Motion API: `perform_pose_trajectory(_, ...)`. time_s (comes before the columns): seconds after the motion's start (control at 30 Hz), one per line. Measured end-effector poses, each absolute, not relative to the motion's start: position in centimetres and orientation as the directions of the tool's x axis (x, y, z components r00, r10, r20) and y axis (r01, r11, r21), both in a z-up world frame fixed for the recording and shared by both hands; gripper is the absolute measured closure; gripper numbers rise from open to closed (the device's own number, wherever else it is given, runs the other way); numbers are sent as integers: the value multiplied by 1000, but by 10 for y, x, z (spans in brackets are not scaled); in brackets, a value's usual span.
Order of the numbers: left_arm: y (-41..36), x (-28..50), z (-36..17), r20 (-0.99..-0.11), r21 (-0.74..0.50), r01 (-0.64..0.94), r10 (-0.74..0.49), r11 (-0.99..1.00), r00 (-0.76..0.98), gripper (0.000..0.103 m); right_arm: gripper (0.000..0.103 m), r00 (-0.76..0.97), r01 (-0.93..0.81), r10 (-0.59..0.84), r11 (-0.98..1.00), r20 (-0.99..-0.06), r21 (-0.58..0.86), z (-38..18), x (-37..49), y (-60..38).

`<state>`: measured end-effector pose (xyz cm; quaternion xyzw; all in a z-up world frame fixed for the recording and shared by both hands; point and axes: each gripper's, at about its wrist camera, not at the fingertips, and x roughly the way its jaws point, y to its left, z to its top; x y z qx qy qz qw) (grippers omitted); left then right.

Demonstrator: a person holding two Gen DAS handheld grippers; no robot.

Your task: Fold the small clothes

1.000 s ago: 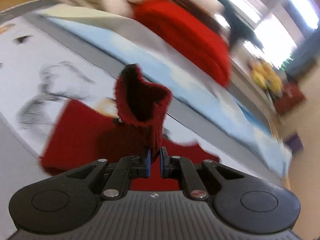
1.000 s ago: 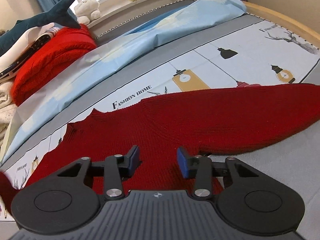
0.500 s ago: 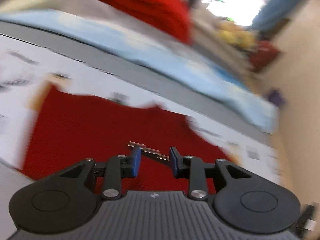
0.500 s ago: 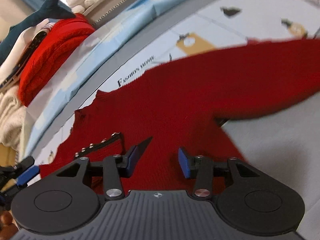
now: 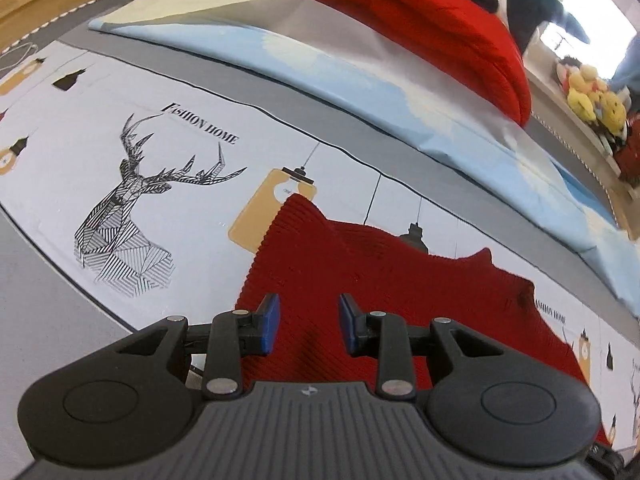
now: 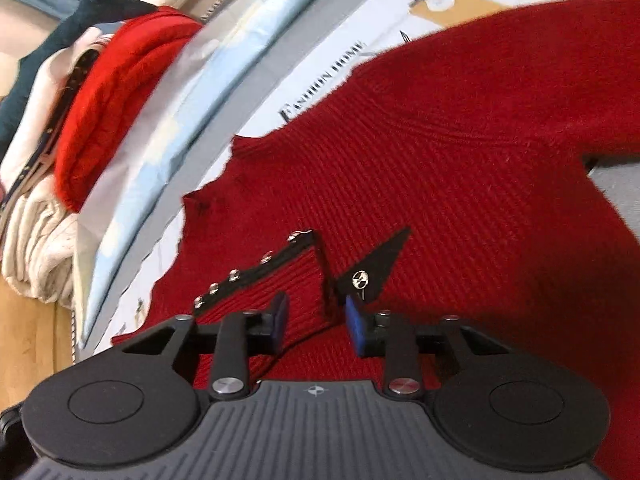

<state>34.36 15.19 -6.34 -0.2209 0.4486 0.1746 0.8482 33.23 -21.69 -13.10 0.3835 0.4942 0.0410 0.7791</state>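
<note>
Printed bedsheet [image 5: 192,92] carries the dark red knit sweater [image 5: 384,280], lying flat, ribbed. Left gripper [image 5: 307,326] pinched a raised cuff a second ago; now spread, empty: one sleeve fold likely done. Right gripper [image 6: 316,322] spread over the body, other sleeve outstretched.

a printed bedsheet [image 5: 168,92] shows a line-drawn deer head [image 5: 132,208], "fashion home" lettering [image 5: 200,124] and hanging lamp drawings; a light blue quilt [image 5: 360,80] lies folded along it, with a bright red knit [image 5: 432,24] and cream knitwear [image 6: 36,240] piled beside, yellow plush toys [image 5: 596,100] on the sill
</note>
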Motion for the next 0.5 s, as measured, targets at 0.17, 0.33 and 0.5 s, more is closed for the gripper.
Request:
perform_pose_trajectory(0.17,160,345,-59,-834,-244,-498,82,832,546,69,65,466,319,455,713,-759,624,-147,342,-211)
perform_pose_trajectory(0.33,167,349,-57,-832,-244,-512,94,824,547,69,96,486,244,439,762,-755,600,-142,346,-202)
perform_pose_trajectory(0.5,171,351,-59,-836,-255,-512,79,820,543,69,103,692,67,373,820,-618,569,-72,337,-209)
